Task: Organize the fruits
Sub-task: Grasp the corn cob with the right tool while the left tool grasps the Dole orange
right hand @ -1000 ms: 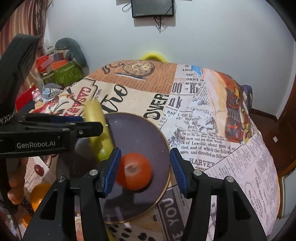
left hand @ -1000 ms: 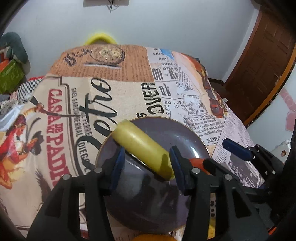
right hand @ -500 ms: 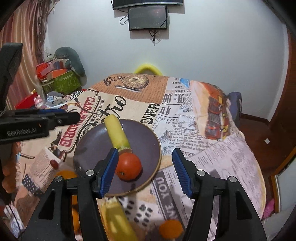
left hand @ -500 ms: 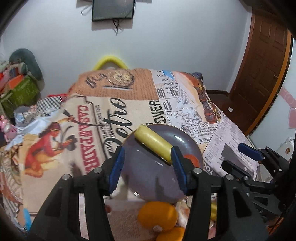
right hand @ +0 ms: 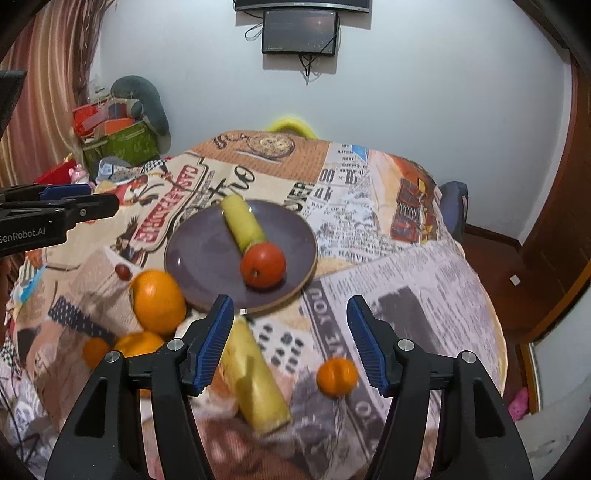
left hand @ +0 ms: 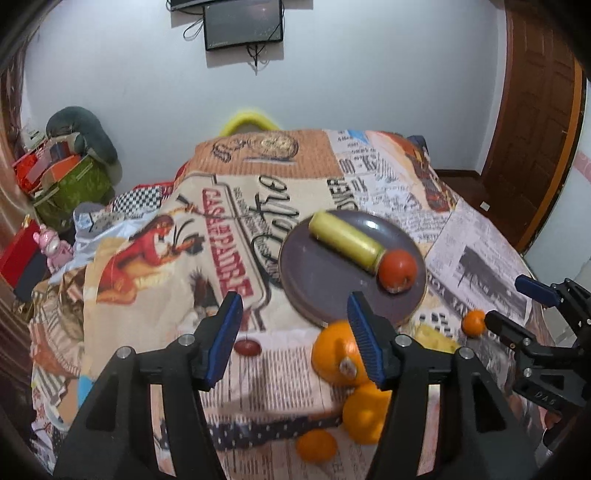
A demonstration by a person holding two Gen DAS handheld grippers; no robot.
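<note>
**Fruit Layout on Printed Cloth: Both Grippers Empty**

Printed cloth [right hand: 369, 221] covered the surface, with a white wall and a screen [right hand: 299, 31] behind. At far left lay a small dark red fruit [right hand: 123, 272]. Next came a large orange [right hand: 159, 301], with two more oranges [right hand: 138, 343] below it. The left gripper [left hand: 293, 339] hung above the cloth, jaws apart, holding nothing. At centre sat the purple plate [right hand: 195, 258], carrying a yellow cylinder [right hand: 243, 227] touching a tomato [right hand: 263, 265]. A second yellow piece [right hand: 258, 387] lay off the plate, near the camera. The right gripper [right hand: 290, 345] was also spread and empty. A small orange [right hand: 337, 376] lay between its fingers, untouched.
</note>
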